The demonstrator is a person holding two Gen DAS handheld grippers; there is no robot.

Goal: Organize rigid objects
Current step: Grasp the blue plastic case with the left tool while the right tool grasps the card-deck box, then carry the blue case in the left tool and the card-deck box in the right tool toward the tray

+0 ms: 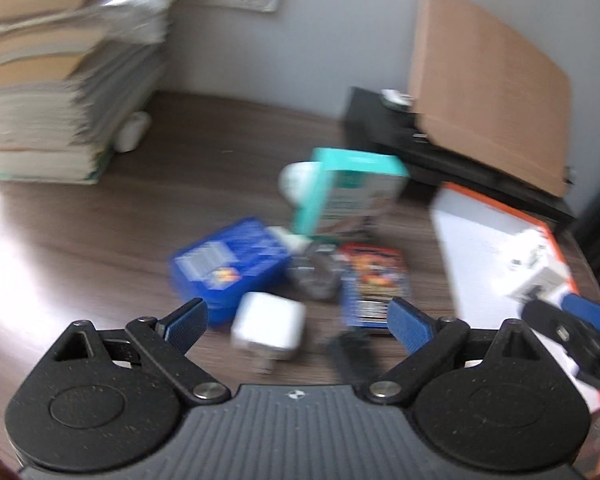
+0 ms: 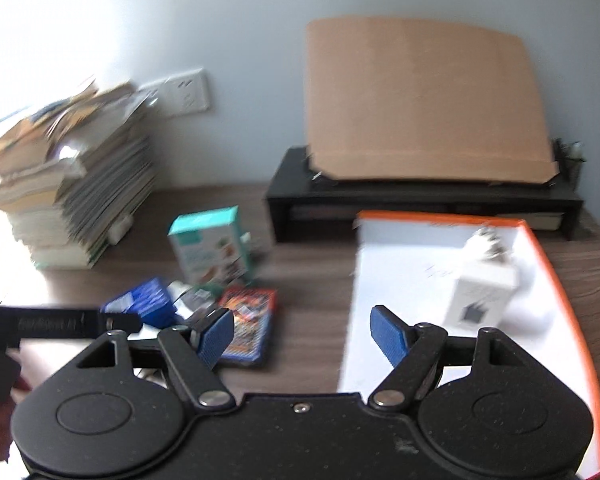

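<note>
My left gripper (image 1: 298, 322) is open, its jaws either side of a white charger cube (image 1: 268, 326) lying on the wooden desk. Beyond it lie a blue box (image 1: 228, 264), a clear crumpled wrapper (image 1: 316, 276), a red-and-blue card pack (image 1: 376, 284) and an upright teal carton (image 1: 352, 192). My right gripper (image 2: 302, 334) is open and empty, over the desk at the left edge of a white tray with an orange rim (image 2: 560, 280). A white box (image 2: 482, 292) lies in that tray. A black flat object (image 1: 352, 356) lies by the charger.
A tall stack of books and papers (image 1: 52, 92) stands at the left. A black monitor riser (image 2: 420, 196) with a leaning cardboard sheet (image 2: 424, 100) is at the back. A wall socket (image 2: 188, 92) is behind the stack. The right gripper shows at the edge of the left wrist view (image 1: 580, 332).
</note>
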